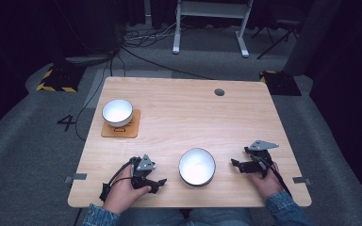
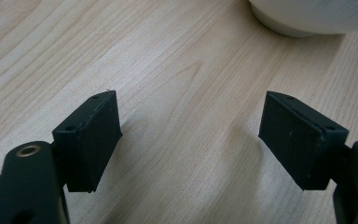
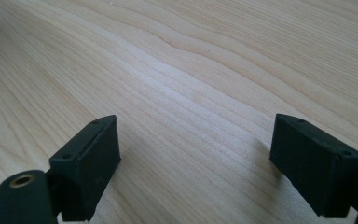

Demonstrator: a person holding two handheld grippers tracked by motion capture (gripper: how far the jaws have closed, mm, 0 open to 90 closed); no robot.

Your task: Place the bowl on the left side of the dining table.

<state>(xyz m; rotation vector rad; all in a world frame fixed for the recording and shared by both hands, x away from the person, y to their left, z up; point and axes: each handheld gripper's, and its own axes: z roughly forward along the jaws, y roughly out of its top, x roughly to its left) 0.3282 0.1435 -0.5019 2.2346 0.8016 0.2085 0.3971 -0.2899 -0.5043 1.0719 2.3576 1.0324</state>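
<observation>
Well, nothing grabbed yet: left hand-held gripper (image 1: 156, 183) and right hand-held gripper (image 1: 236, 164) both gape wide, empty, flanking the near bowl (image 1: 197, 166); far bowl (image 1: 117, 112) sits on its coaster (image 1: 120, 128), far-left of it.

Near bowl (image 1: 197, 166) stands between both grippers; second bowl (image 1: 117, 112) occupies the coaster (image 1: 120, 128) far left; remaining table (image 1: 193, 113) unobstructed.

light: bright table (image 1: 193, 113), dark surround | shadows: soft | focus: slight blur, close views
</observation>
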